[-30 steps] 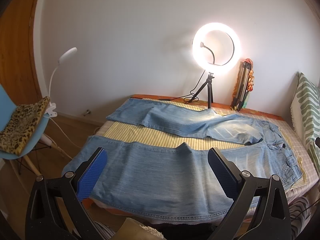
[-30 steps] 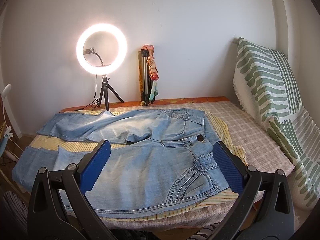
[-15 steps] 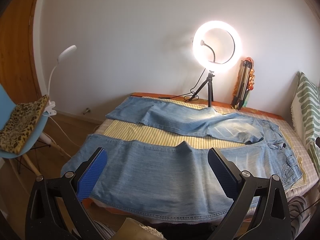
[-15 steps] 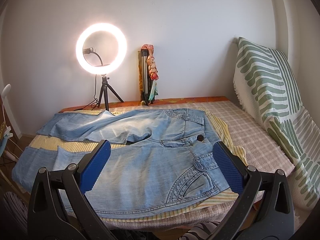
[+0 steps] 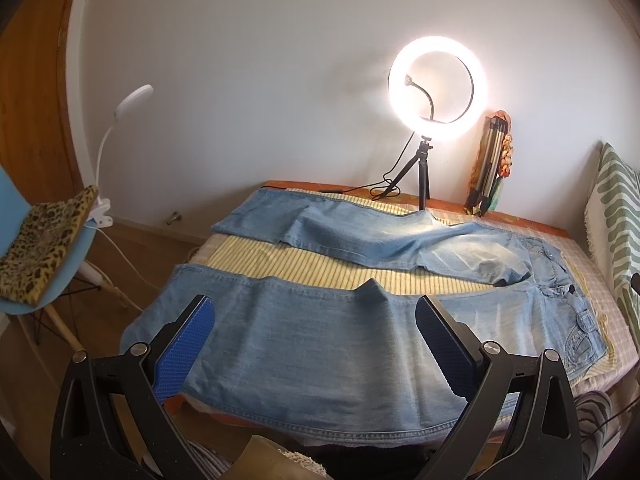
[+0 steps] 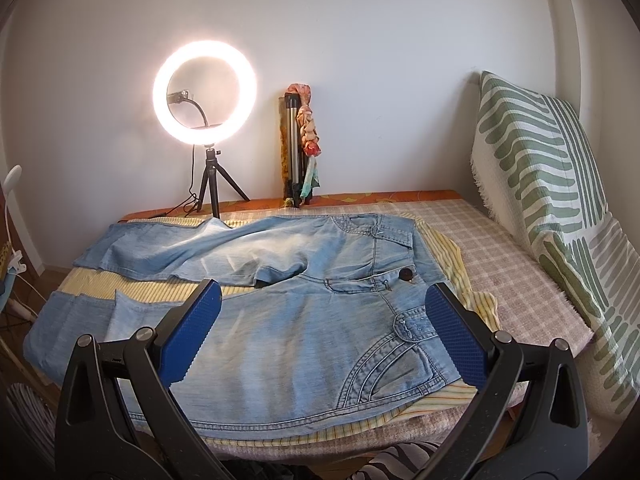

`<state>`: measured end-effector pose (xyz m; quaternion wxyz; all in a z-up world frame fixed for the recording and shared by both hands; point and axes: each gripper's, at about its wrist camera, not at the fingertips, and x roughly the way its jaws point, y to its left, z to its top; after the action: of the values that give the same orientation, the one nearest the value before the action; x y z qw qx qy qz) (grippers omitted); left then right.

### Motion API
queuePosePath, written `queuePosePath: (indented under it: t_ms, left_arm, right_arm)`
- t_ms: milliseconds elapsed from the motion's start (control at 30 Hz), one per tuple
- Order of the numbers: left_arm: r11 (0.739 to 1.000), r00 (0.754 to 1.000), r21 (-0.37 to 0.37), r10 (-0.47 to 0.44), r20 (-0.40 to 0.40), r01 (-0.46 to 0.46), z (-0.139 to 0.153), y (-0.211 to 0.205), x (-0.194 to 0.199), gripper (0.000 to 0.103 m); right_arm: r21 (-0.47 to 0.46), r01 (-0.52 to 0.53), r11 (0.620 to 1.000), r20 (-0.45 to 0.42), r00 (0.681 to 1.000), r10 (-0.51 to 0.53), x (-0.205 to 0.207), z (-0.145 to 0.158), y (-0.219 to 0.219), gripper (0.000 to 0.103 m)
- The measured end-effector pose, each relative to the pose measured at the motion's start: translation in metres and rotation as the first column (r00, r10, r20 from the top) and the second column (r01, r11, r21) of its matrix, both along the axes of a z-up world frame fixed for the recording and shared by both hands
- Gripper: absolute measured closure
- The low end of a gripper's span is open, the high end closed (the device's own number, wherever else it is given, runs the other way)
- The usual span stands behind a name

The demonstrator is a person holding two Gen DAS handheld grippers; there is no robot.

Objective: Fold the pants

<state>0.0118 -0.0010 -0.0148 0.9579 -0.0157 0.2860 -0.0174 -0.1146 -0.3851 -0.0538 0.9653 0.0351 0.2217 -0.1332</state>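
Denim pants [image 5: 320,344] lie spread flat on the bed [image 6: 520,264], over a yellow striped sheet [image 5: 304,268], and they fill the view beyond both of your grippers. Your left gripper [image 5: 314,340] hangs above the near trouser leg with its fingers [image 5: 184,350] spread wide apart and nothing between them; the blue pads frame the lower half of that leg, whose hem lies just past the left fingertip at the bed's edge. A small raised ridge in the cloth sits ahead of the gap, nearer the right finger. The far leg runs across the bed beyond both fingertips, angled away from the near one, with bare sheet showing between them. Your right gripper [image 6: 322,330] is also wide open and empty, hovering over the seat and waist end: the stitched pocket [image 6: 400,364] lies just inside its right finger, and the dark button [image 6: 407,274] sits ahead of that fingertip. Past the fingers, a lit ring light [image 6: 204,98] stands on a tripod by the wall, and a green-patterned cushion [image 6: 536,184] leans well outside the right finger.
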Motion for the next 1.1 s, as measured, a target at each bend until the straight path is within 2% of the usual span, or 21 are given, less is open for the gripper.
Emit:
queuePosePath:
  t_ms: [367,500,667,800,1000,1100]
  left_arm:
    - [0.998,1.000,0.054,0.027,0.011,-0.028,-0.001,0.006,0.014,0.003]
    - [0.997,0.999,0.058,0.045,-0.023,-0.043,-0.006,0.021,0.027,0.003]
    - [0.994,0.996,0.078,0.079,-0.042,-0.075,-0.012,0.040,0.038,0.003]
    - [0.984,0.992,0.142,0.120,-0.049,-0.112,-0.018,0.056,0.045,0.003]
    - [0.972,0.978,0.148,0.196,-0.067,-0.184,-0.019,0.099,0.050,0.004]
    - [0.962,0.966,0.140,0.246,-0.078,-0.234,-0.020,0.122,0.049,0.013]
  right_arm:
    - [0.005,-0.012,1.000,-0.011,1.000,0.012,0.016,-0.009,-0.003,0.000]
    - [-0.021,-0.038,0.999,-0.004,0.999,0.038,0.028,-0.007,-0.002,0.000]
    - [-0.058,-0.136,0.989,0.014,0.991,0.137,0.045,-0.007,0.010,0.000]
    - [-0.090,-0.195,0.977,-0.021,0.981,0.194,0.063,-0.014,0.024,0.000]
    - [-0.114,-0.345,0.932,-0.090,0.937,0.336,0.079,-0.030,0.059,0.000]
    - [-0.134,-0.431,0.893,-0.146,0.899,0.412,0.081,-0.044,0.081,0.000]
